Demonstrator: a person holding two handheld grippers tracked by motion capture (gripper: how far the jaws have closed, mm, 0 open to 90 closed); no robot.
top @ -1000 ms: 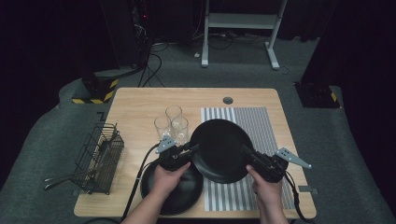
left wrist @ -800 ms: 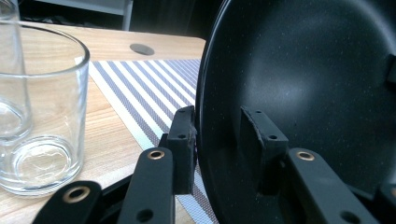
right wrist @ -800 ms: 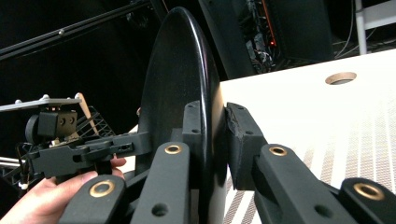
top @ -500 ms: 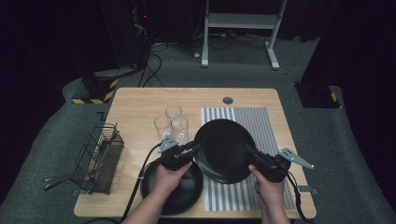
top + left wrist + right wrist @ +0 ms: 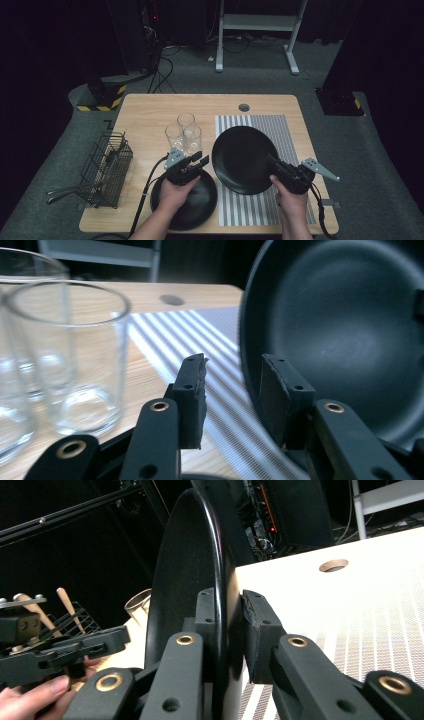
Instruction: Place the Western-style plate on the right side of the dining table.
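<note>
A black plate (image 5: 242, 157) is held tilted above the striped mat (image 5: 287, 127), and my right gripper (image 5: 270, 161) is shut on its right rim. The right gripper view shows the plate (image 5: 185, 580) edge-on, pinched between the pads of the right gripper (image 5: 227, 600). My left gripper (image 5: 199, 161) sits just left of the plate, over a second black plate (image 5: 192, 202) lying on the table. Its jaws have just been opening. In the left gripper view the left gripper (image 5: 232, 367) has nothing between its fingers, and the plate (image 5: 350, 330) stands just right of them.
Three clear glasses (image 5: 184, 131) stand close behind the left gripper, one of them (image 5: 75, 355) near its left jaw. A wire basket (image 5: 107, 167) with utensils hangs at the table's left edge. A cable hole (image 5: 244, 107) is at the back.
The left gripper has let go of the plate's left rim and its jaws have spread. The plate now hangs from the right gripper alone. Neither hand has moved much.
</note>
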